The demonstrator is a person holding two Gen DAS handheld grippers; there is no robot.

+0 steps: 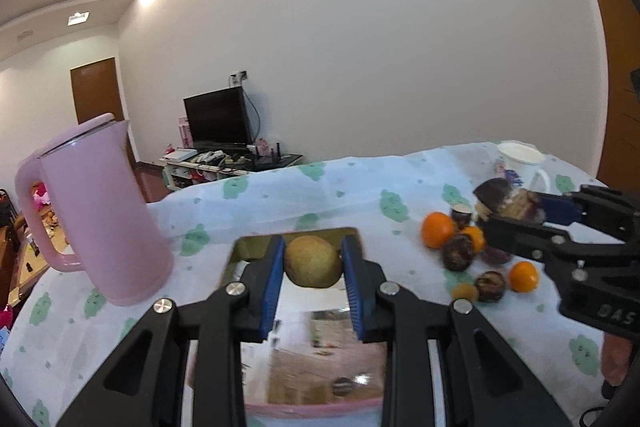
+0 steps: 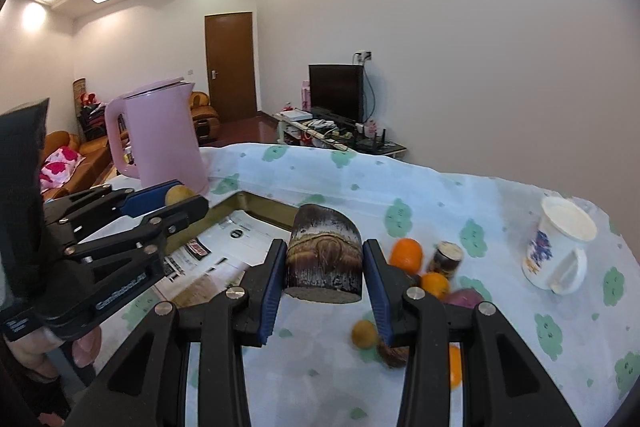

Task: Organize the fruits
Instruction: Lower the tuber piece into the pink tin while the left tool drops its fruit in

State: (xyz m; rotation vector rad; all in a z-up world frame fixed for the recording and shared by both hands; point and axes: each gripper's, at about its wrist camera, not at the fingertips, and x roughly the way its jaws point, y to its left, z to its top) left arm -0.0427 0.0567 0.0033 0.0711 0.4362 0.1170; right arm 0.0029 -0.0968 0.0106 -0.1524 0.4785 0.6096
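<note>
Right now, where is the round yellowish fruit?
The yellowish fruit is pinched in the left claw, above the shiny tray, right of the pink kettle.

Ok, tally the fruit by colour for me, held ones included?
Round orange fruits: 3
Yellow-brown round fruits: 2, one in left tongs
Dark brown round fruits: 2
Dark cut cylinders: 2, one in right tongs
Purple piece, partly hidden: 1
Total: 10

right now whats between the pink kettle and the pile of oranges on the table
The mirrored tray lies between the pink kettle and the oranges, with the left gripper holding a yellow-brown fruit over it; the left wrist view shows this.
</note>
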